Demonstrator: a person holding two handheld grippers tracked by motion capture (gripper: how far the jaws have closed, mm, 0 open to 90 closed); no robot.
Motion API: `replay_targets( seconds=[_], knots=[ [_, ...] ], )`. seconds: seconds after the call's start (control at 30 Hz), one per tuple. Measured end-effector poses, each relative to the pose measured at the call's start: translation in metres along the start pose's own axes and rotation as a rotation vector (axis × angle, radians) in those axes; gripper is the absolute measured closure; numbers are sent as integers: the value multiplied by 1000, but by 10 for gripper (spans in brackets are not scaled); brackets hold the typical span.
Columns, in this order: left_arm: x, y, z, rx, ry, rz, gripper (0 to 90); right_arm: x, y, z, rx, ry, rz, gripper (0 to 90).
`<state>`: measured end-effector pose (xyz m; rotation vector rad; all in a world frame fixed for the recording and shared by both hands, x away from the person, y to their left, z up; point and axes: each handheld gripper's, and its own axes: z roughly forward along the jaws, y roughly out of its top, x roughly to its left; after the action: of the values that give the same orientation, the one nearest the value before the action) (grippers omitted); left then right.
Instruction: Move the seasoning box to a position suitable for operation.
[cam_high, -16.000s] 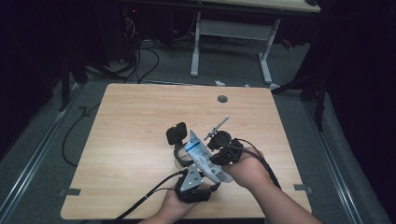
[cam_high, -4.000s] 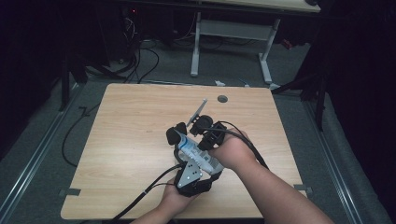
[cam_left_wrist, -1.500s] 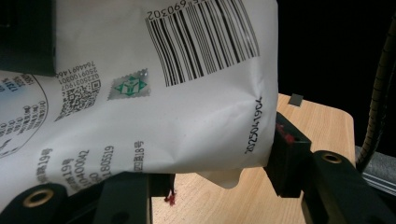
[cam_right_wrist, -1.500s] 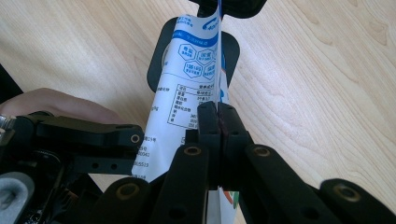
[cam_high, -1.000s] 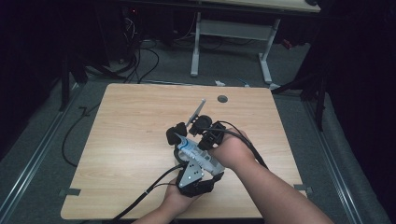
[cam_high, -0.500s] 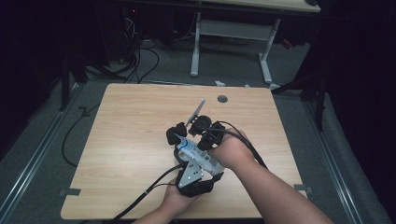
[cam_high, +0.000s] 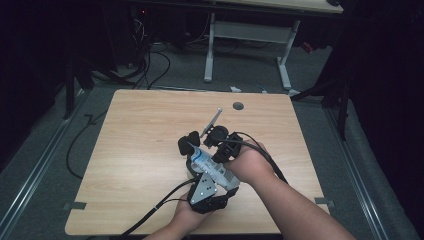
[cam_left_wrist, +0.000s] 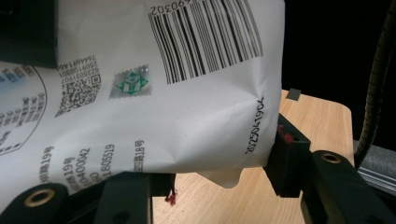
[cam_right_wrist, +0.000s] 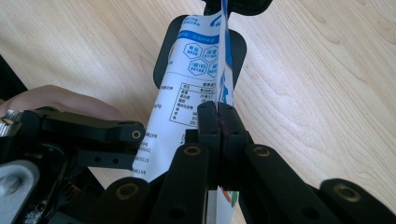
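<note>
A white pouch (cam_high: 204, 162) with blue print is held between both grippers over the near middle of the wooden table (cam_high: 135, 135). My left gripper (cam_high: 194, 159) comes up from the near edge. In the left gripper view its jaws press either side of the pouch's (cam_left_wrist: 140, 93) barcoded lower part, the gripper (cam_left_wrist: 215, 175) shut on it. My right gripper (cam_high: 218, 148) reaches in from the right. Its jaws (cam_right_wrist: 218, 116) are pressed together on the pouch's (cam_right_wrist: 194, 79) side seam. A black rounded part (cam_right_wrist: 238, 51) shows behind the pouch's top.
A round cable hole (cam_high: 238, 106) sits near the table's far edge. Beyond it stand a white desk frame (cam_high: 250, 30) and floor cables (cam_high: 150, 60). A black cable (cam_high: 155, 207) trails off the near edge. A hand (cam_right_wrist: 46, 100) and the left gripper's arm (cam_right_wrist: 88, 133) lie left of the pouch.
Since 16 s ago the right gripper has moved from the pouch's right side to its upper end, and the pouch has turned. Over the last second nothing has visibly moved.
</note>
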<state>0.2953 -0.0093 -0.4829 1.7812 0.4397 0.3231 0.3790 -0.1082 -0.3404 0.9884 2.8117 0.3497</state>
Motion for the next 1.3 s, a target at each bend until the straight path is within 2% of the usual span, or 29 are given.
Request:
replay_targets(
  seconds=[0.37,0.93,1.3],
  knots=[
    [-1,-10,-2,21,-13,11,516,0,-9,-1,-12,22,11,898],
    [3,-24,-3,42,-15,-21,500,0,-12,1,-9,41,22,899],
    [4,-27,-5,48,-12,-22,498,0,-15,-1,-9,42,27,898]
  ],
)
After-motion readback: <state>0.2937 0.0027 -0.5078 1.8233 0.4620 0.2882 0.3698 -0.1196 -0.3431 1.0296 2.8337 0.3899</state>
